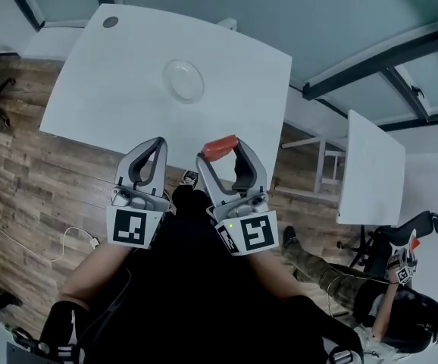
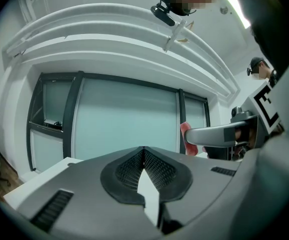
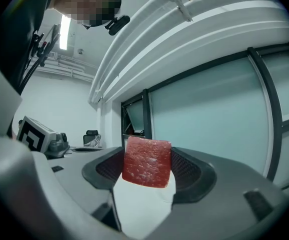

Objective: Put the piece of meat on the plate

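Since the piece of meat [image 3: 147, 162] looks like a small, light, slightly soft slab, a hold across its flat faces, firm but not crushing, should suit it. It is pinched between the jaws of the right gripper [image 1: 220, 152], which are closed onto it near their tips, on the near side of the plate [image 1: 183, 80] and well apart from it. Also short of the plate, the left gripper [image 1: 155, 149] has its jaws pressed together on nothing
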Action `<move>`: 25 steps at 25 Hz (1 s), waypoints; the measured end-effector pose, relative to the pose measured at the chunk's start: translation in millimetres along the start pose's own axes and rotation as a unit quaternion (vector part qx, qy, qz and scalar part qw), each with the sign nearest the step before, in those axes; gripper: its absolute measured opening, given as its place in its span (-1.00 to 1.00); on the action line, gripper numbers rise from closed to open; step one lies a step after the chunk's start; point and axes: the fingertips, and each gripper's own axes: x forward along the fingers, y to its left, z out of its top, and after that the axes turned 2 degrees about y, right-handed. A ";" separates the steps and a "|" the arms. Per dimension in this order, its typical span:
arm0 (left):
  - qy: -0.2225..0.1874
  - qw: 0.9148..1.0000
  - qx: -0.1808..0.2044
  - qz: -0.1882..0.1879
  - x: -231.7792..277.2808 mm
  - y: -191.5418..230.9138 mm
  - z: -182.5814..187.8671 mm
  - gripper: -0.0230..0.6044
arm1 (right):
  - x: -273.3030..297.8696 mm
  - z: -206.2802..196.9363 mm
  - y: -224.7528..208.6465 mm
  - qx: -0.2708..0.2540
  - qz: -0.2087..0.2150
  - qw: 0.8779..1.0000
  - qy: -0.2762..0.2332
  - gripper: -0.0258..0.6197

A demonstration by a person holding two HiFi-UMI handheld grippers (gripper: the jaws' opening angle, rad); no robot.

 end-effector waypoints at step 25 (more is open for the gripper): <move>0.081 0.997 0.013 0.005 141.2 38.8 -26.6 -0.95 | 126.5 -26.8 -82.9 0.022 0.067 0.997 0.036 -0.02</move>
